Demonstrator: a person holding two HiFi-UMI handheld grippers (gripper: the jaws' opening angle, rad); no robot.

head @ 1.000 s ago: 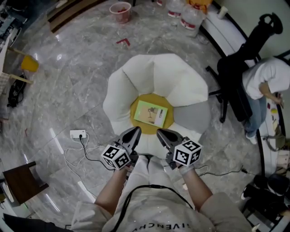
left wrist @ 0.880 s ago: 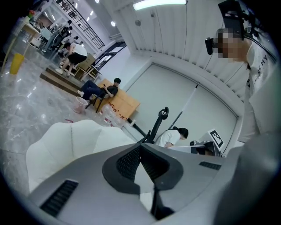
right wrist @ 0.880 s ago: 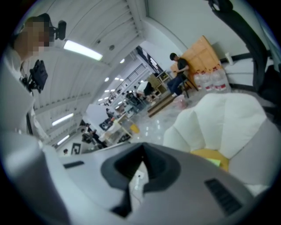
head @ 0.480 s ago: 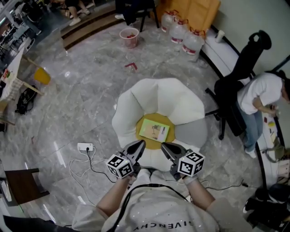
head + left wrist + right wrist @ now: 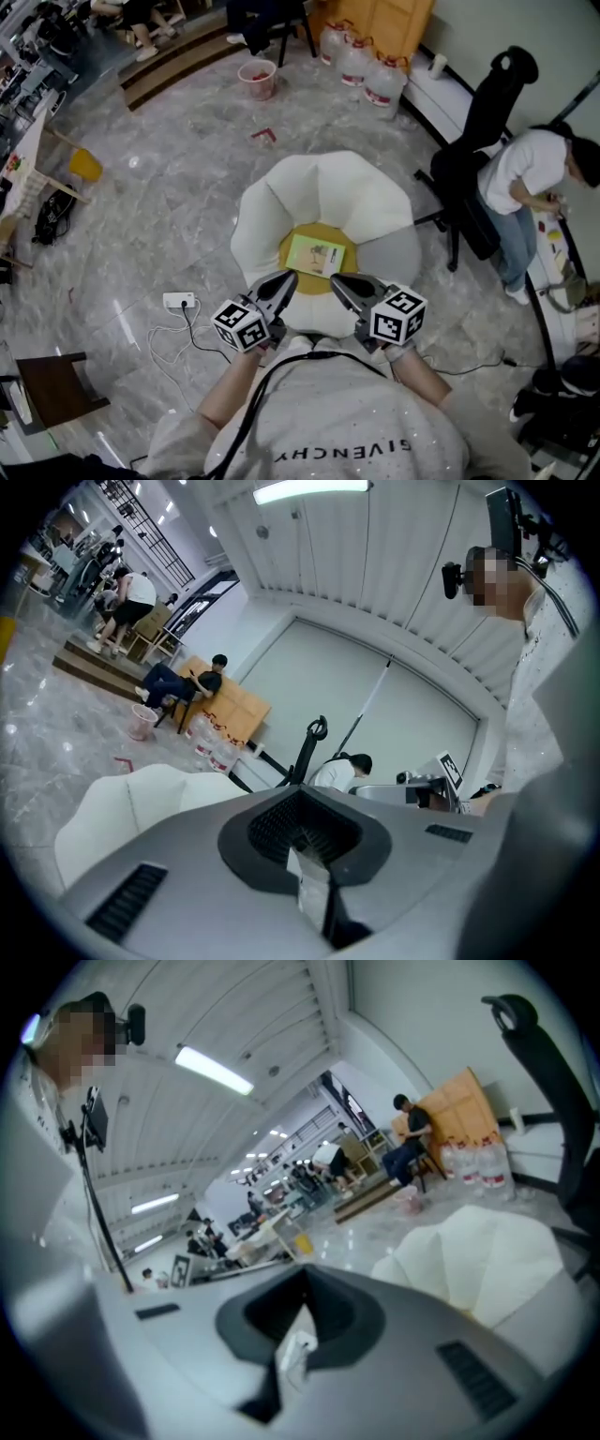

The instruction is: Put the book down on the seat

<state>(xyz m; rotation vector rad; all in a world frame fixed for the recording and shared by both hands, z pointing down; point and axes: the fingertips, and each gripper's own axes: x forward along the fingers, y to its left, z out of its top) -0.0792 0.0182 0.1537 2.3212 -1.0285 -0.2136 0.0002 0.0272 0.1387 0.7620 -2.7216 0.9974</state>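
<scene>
A green book (image 5: 316, 255) lies flat on the yellow centre of a white petal-shaped seat (image 5: 319, 192). Both grippers are held close in front of the person's chest, on the near side of the seat and apart from the book. In the head view my left gripper (image 5: 284, 277) and my right gripper (image 5: 339, 279) each end in a closed point with nothing held. The left gripper view shows its jaws (image 5: 305, 855) pressed together, with the seat's white petals (image 5: 122, 808) beyond. The right gripper's jaws (image 5: 298, 1335) are likewise together, the seat (image 5: 478, 1260) to their right.
A black office chair (image 5: 478, 141) and a person in a white shirt (image 5: 530, 178) are at the right. Water jugs (image 5: 361, 66) and a pink bucket (image 5: 257, 79) stand behind the seat. A power strip (image 5: 181, 301) with cables lies left of it, and a dark stool (image 5: 47, 389) at the lower left.
Both grippers have risen together, away from the seat, and the view has pulled back. The book stays flat on the yellow centre.
</scene>
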